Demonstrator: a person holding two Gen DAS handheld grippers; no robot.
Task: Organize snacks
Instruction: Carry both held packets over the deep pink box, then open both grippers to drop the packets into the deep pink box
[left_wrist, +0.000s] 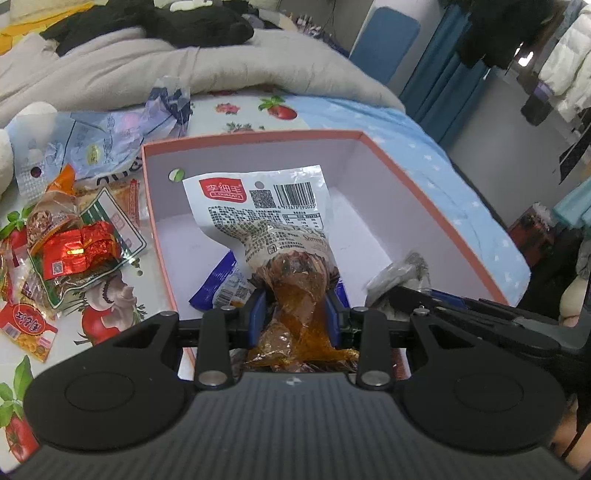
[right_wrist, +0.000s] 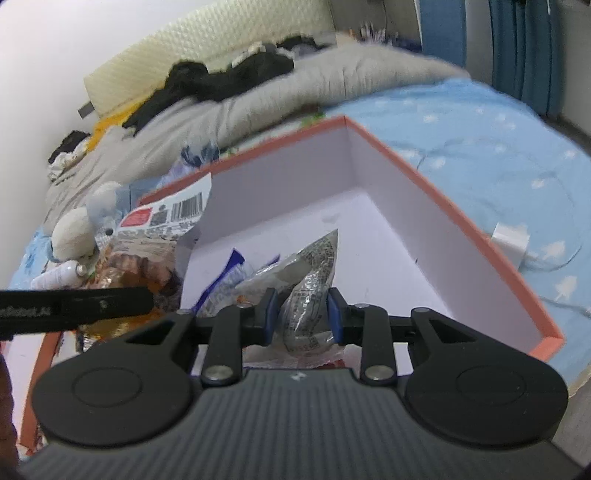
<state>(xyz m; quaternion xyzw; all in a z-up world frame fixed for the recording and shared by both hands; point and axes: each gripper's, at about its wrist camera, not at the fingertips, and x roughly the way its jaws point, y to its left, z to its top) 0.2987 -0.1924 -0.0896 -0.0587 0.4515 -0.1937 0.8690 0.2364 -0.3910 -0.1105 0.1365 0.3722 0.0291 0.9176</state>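
An open box (left_wrist: 424, 192) with an orange rim and white inside lies on the bed. My left gripper (left_wrist: 295, 314) is shut on a clear snack pack with brown food and a white barcode label (left_wrist: 266, 210), held over the box. My right gripper (right_wrist: 301, 314) is shut on a grey printed snack pack (right_wrist: 314, 273), also over the box (right_wrist: 443, 206). A blue-and-white packet (left_wrist: 221, 284) lies on the box floor and shows in the right wrist view (right_wrist: 229, 277). The right gripper and its grey pack (left_wrist: 402, 273) show at the right of the left wrist view.
Several loose snacks lie left of the box on a fruit-print cloth: a red foil pack (left_wrist: 79, 251), a red-yellow packet (left_wrist: 26, 328), a clear blue bag (left_wrist: 99, 140). A grey quilt (left_wrist: 221, 62) lies behind. A white charger (right_wrist: 511, 243) sits right of the box.
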